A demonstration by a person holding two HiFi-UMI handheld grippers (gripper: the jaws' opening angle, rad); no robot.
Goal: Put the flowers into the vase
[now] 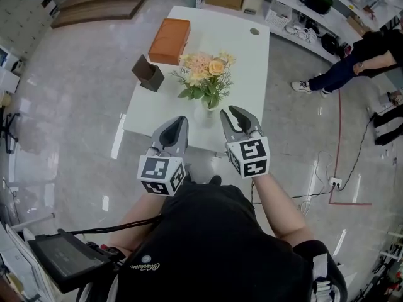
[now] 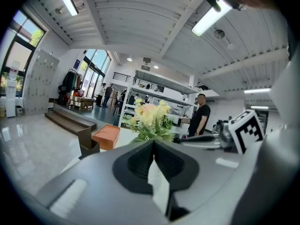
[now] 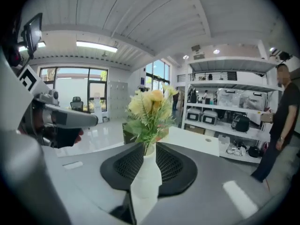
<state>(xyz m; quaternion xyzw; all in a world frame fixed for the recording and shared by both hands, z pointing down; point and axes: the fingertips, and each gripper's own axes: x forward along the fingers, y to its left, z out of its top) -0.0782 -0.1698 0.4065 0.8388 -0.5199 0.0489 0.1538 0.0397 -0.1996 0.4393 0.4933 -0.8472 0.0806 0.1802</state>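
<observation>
now flowers point(image 1: 204, 74) stand in vase point(image 3: 146, 175); left hand-held gripper point(image 1: 181, 119) closed, right hand-held gripper point(image 1: 228, 112) parted.

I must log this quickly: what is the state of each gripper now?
Left gripper: jaws closed, holding nothing.
Right gripper: jaws open, empty; the vase with the flowers stands ahead of it, not gripped.

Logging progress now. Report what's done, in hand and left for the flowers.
Done: the flowers stand in the white vase on the table. In hand: nothing; the left gripper is shut, the right gripper open, both empty beside the vase. Left: no loose flowers visible.
</observation>
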